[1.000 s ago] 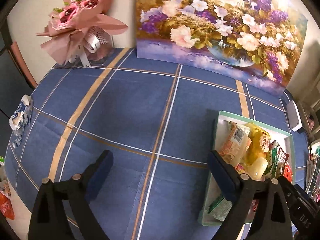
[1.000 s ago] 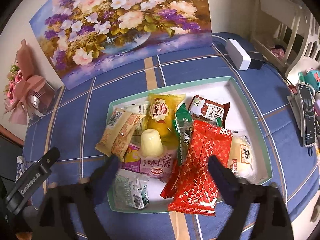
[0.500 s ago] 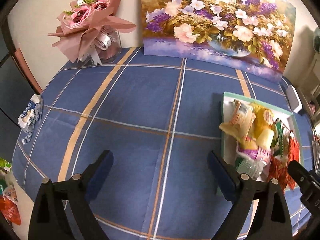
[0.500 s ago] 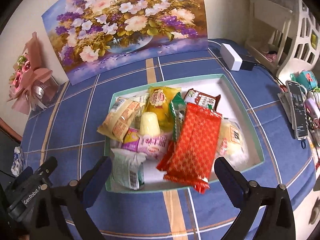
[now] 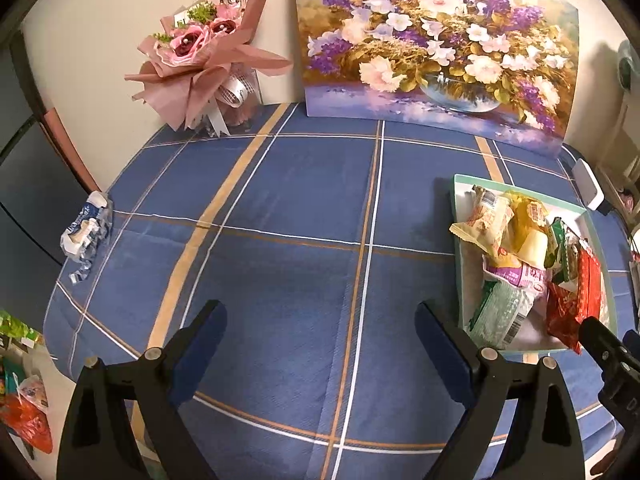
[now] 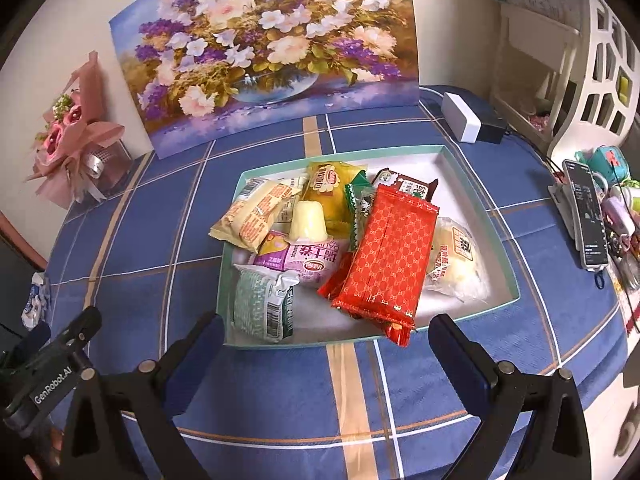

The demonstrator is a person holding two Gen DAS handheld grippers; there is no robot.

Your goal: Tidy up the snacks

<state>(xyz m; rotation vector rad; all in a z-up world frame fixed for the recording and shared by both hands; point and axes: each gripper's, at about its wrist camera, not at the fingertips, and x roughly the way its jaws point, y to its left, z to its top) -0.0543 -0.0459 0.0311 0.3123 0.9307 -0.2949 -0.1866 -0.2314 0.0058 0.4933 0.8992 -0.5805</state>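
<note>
Both claws, left claw (image 5: 318,320) and right claw (image 6: 322,334), hang released over the blue plaid-clothed desk (image 5: 288,208). Just beyond the right claw, the shallow white teal-rimmed tray (image 6: 472,168) holds snacks; the red patterned foil packet (image 6: 390,256) lies lengthwise, pointing away. Behind stands a flower painting (image 6: 264,52).
</note>
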